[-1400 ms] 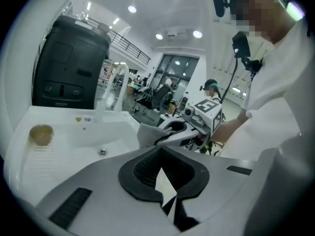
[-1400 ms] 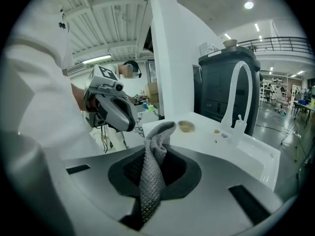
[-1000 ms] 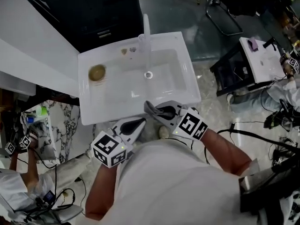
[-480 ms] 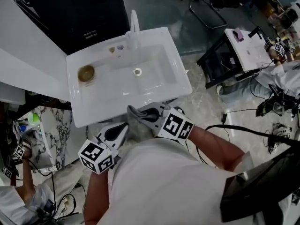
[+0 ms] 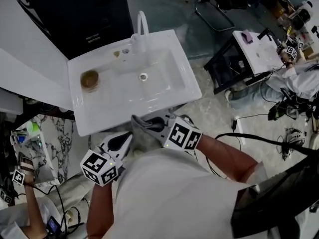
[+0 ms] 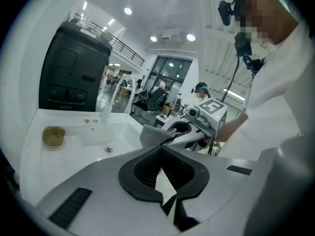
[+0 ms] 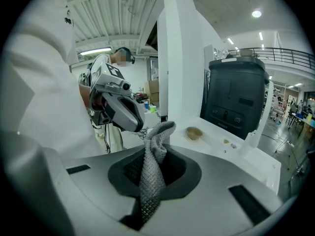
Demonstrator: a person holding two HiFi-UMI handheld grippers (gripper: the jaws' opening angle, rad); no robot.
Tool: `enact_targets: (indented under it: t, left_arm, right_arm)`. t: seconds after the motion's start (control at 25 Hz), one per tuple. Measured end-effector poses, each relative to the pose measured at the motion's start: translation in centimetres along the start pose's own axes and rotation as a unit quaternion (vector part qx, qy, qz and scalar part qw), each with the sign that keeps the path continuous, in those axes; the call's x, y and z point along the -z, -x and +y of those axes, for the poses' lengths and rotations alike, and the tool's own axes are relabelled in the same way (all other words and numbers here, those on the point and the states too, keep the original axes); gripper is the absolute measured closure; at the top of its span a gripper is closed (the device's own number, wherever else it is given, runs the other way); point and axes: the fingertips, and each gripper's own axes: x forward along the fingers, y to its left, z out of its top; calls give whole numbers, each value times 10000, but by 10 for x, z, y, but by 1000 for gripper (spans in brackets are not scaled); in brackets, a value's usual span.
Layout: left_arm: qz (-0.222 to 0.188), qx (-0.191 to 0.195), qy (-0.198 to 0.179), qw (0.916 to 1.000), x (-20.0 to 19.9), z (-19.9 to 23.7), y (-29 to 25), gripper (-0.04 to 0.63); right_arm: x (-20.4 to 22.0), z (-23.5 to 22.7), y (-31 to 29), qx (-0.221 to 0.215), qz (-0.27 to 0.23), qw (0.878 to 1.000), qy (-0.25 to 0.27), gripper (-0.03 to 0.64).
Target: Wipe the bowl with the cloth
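One cloth (image 7: pixel 156 141) in right gripper (image 5: pixel 152 126)

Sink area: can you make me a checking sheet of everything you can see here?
Surface: white sink, basin bare, drain in the middle.
Job's things: brown bowl on the sink's left side; grey cloth hangs from the right gripper.
Clutter: small bits by the faucet.
Grippers: left gripper shut, empty; right gripper shut on cloth.
Cables: black cable on the floor at right.
Surroundings: black cabinet behind the sink.
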Motion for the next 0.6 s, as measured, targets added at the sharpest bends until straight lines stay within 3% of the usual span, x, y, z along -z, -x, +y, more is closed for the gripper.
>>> enact_targets:
  t: [0.6]
  left_arm:
    - [-29, -130, -44, 9999, 37, 8, 58, 584]
  right_arm:
    - [-18, 45, -29, 199, 167, 9997, -23, 588]
